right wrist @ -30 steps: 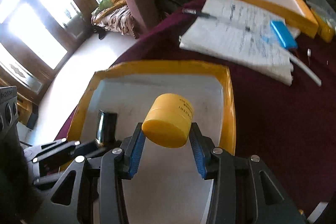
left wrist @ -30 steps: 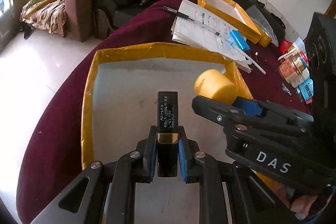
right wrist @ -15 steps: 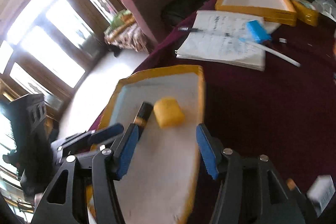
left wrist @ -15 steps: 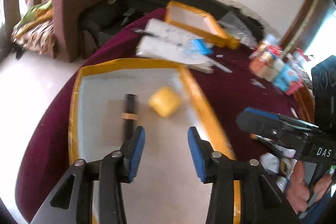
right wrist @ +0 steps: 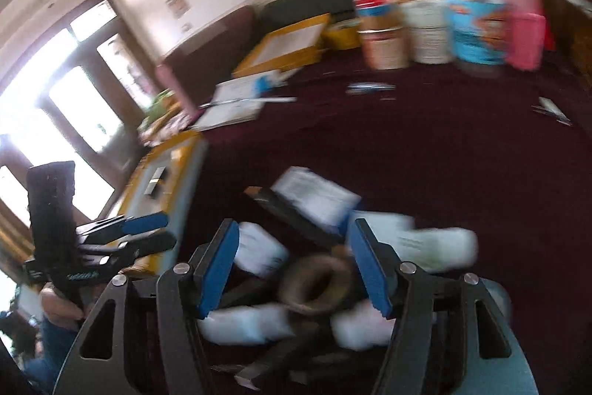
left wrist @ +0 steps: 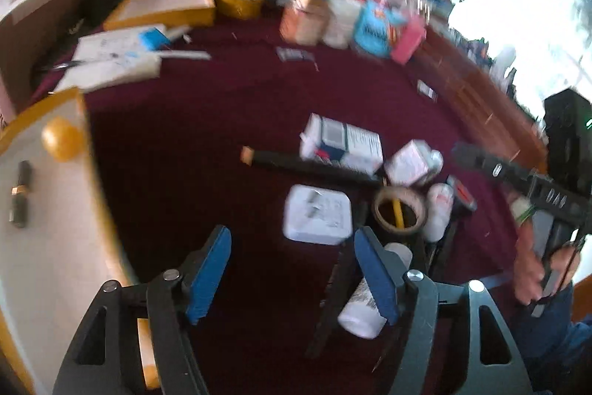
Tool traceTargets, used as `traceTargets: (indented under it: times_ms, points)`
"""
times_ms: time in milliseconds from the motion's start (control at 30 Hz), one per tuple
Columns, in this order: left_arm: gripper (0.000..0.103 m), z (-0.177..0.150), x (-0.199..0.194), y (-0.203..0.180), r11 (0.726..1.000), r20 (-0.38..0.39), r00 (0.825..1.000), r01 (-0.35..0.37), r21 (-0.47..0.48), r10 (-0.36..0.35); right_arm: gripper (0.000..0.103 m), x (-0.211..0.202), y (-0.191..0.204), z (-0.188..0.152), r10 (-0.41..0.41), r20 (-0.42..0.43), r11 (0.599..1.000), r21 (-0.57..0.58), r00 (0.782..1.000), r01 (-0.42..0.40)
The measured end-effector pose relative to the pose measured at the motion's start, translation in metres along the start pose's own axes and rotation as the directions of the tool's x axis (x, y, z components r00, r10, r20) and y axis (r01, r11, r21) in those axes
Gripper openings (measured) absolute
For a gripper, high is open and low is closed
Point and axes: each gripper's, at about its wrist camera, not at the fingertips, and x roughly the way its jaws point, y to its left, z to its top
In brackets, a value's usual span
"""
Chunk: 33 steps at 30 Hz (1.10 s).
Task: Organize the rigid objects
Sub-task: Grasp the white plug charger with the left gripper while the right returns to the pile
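Left tongs [left wrist: 292, 269] and right tongs [right wrist: 292, 263]: both released, jaws just widened, nothing gripped. Left view alone shows yellow jar [left wrist: 61, 143] and black lipstick [left wrist: 20, 193] lying inside the tray [left wrist: 100, 206]. Right view, blurred, shows tape roll [right wrist: 314, 285] beyond the tray.

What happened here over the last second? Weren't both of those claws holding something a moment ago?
Yes. The left gripper let go of the black lipstick and the right gripper let go of the yellow jar; both now lie in the yellow-edged tray. Both grippers' jaws have just been opening, now empty, and swung away to the pile of boxes and the tape roll. The papers and far containers stayed put.
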Motion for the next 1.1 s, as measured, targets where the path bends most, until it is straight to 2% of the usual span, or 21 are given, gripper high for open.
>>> traceTargets:
  times_ms: [67, 167, 300, 367, 400, 467, 567, 667, 733, 800, 867, 933, 1100]
  points:
    - [0.073, 0.0, 0.015, -0.013, 0.999, -0.034, 0.999, -0.027, 0.023, 0.027, 0.062, -0.001, -0.024, -0.005, -0.017, 0.023, 0.999, 0.051, 1.0, 0.016]
    - [0.073, 0.0, 0.032, -0.023, 0.997, -0.064, 0.995, -0.071, 0.034, 0.073, 0.062, -0.001, -0.05, -0.004, 0.033, 0.024, 0.99, 0.133, 0.999, -0.036]
    - [0.073, 0.008, 0.055, -0.028, 0.997, -0.081, 0.994, -0.078, 0.02, 0.08, 0.062, -0.004, -0.063, -0.003, 0.029, 0.015, 0.989, 0.147, 0.999, -0.03]
    - [0.073, 0.013, 0.062, -0.026, 0.998, -0.056, 0.996, -0.065, -0.002, 0.065, 0.062, -0.008, -0.069, -0.007, 0.02, 0.007, 0.988, 0.152, 1.0, -0.021]
    - [0.071, 0.015, 0.062, -0.023, 0.997, -0.047, 0.996, -0.074, -0.017, 0.073, 0.062, -0.009, -0.069, -0.008, 0.027, -0.001, 0.988, 0.149, 1.0, -0.026]
    - [0.055, 0.014, 0.062, -0.02, 0.995, -0.03, 0.995, -0.098, -0.015, 0.098, 0.062, -0.011, -0.067, -0.014, 0.036, -0.015, 0.99, 0.135, 0.999, -0.033]
    - [0.055, 0.011, 0.056, -0.009, 0.994, -0.023, 0.995, -0.097, -0.045, 0.097, 0.062, -0.012, -0.061, -0.022, 0.062, -0.04, 0.994, 0.089, 0.997, -0.058]
    - [0.055, 0.004, 0.051, -0.006, 0.991, -0.008, 0.992, -0.127, -0.044, 0.126, 0.062, -0.008, -0.038, -0.029, 0.077, -0.074, 0.997, -0.028, 0.994, -0.079]
    - [0.055, -0.001, 0.048, -0.005, 0.991, 0.005, 0.992, -0.128, -0.045, 0.129, 0.067, 0.002, -0.017, -0.037, 0.03, -0.125, 0.987, -0.15, 0.992, -0.048]
    - [0.055, -0.003, 0.047, -0.004, 0.991, 0.013, 0.992, -0.123, -0.047, 0.123, 0.072, 0.005, -0.002, -0.044, -0.058, -0.113, 0.967, -0.253, 0.992, 0.028]
    - [0.055, -0.003, 0.047, -0.004, 0.992, 0.016, 0.992, -0.122, -0.044, 0.123, 0.072, 0.008, 0.005, -0.049, -0.107, -0.111, 0.948, -0.311, 0.988, 0.068]
    - [0.055, -0.003, 0.049, -0.005, 0.991, 0.015, 0.991, -0.13, -0.035, 0.131, 0.075, 0.009, 0.008, -0.052, -0.123, -0.109, 0.939, -0.335, 0.986, 0.08]
    - [0.055, -0.007, 0.053, -0.017, 0.979, 0.032, 0.98, -0.199, 0.034, 0.198, 0.075, 0.015, 0.005, -0.053, -0.19, -0.091, 0.921, -0.361, 0.978, 0.146]
